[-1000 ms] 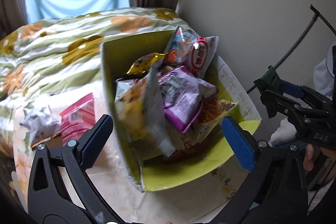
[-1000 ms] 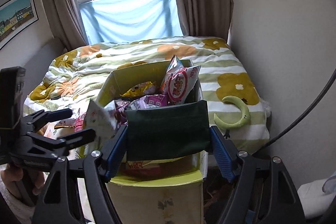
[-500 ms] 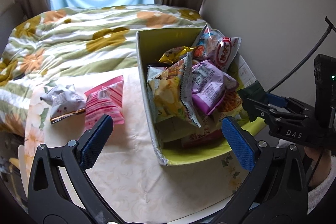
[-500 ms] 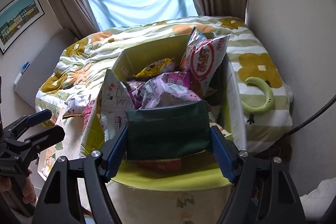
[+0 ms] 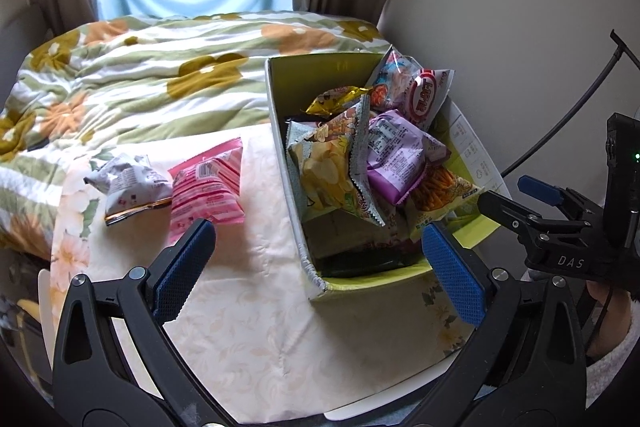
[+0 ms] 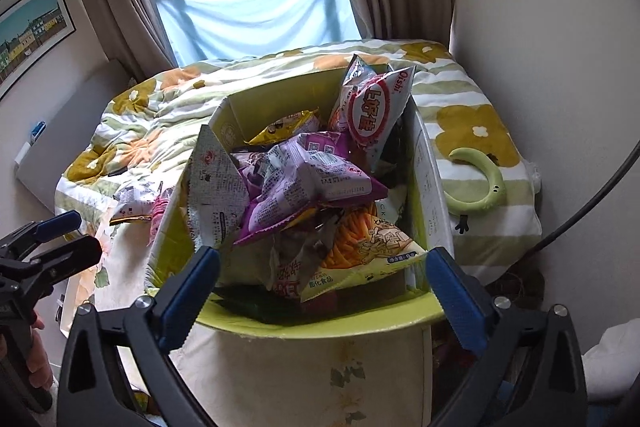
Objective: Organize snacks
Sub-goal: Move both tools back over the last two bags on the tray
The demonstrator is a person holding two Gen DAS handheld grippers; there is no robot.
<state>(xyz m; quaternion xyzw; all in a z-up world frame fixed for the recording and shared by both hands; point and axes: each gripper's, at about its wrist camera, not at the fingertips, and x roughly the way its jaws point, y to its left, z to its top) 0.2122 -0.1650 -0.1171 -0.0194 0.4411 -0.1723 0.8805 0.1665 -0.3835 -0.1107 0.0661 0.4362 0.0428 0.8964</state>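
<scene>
left gripper [image 5: 318,265]: fingers wide apart, nothing between them, over the bench [image 5: 248,327] in front of the box.
right gripper [image 6: 320,287]: fingers wide apart, empty, at the box's near rim.
snack box [image 5: 280,131]: yellow-green carton on the bench's right side, packed with snack bags.
purple bag [image 6: 304,183]: on top of the pile, orange-stick bag [image 6: 368,247] below it.
pink packet [image 5: 208,185]: loose on the bench left of the box, touching a grey packet [image 5: 128,183].
bed [image 5: 132,83]: floral duvet, behind the bench.
</scene>
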